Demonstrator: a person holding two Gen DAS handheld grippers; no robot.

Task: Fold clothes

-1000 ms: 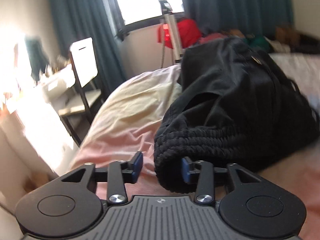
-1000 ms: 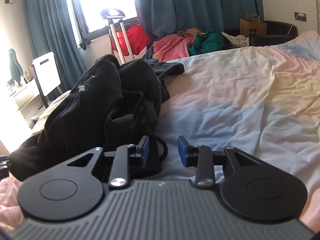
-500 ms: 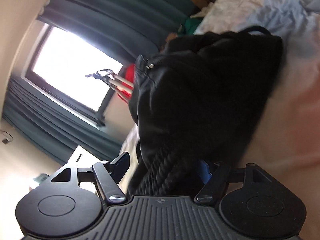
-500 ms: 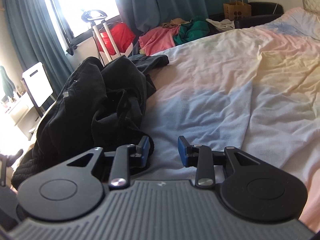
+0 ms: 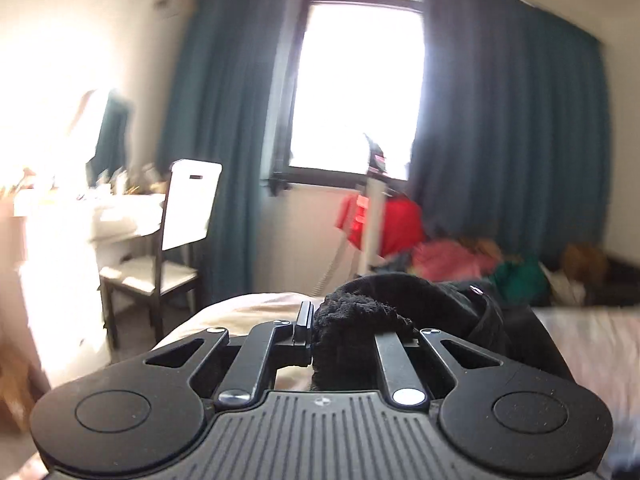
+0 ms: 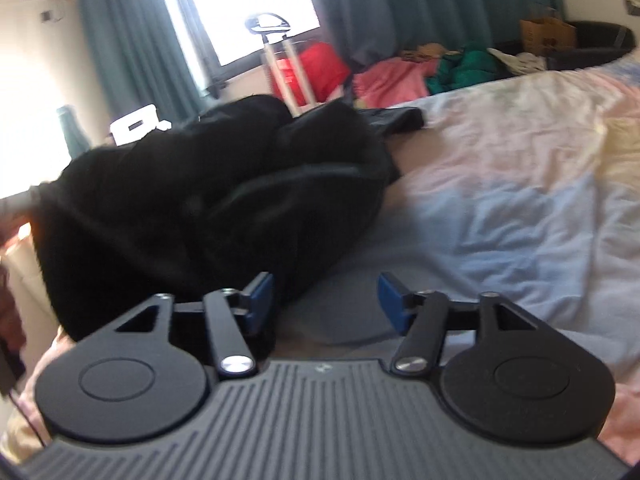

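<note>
A crumpled black garment (image 6: 224,208) lies on the left part of the bed (image 6: 500,200). In the left wrist view its ribbed hem (image 5: 360,312) is bunched between the closing jaws of my left gripper (image 5: 354,320) and held up off the sheet; the right finger is hidden under the cloth. The jaws of my right gripper (image 6: 326,300) are opening, low over the sheet at the garment's near right edge. Only sheet shows between its blue pads (image 6: 390,300). The left pad stands right beside the black cloth.
A white-backed chair (image 5: 188,208) and a bright desk (image 5: 120,216) stand beyond the bed's left end. A red item on a white stand (image 5: 376,216) is under the window. Pink and green clothes (image 6: 400,76) are piled past the far edge. Pastel sheet stretches right.
My left gripper rolled back upright, rose and closed on the ribbed hem, lifting it. My right gripper's jaws spread wider and it edged closer to the garment.
</note>
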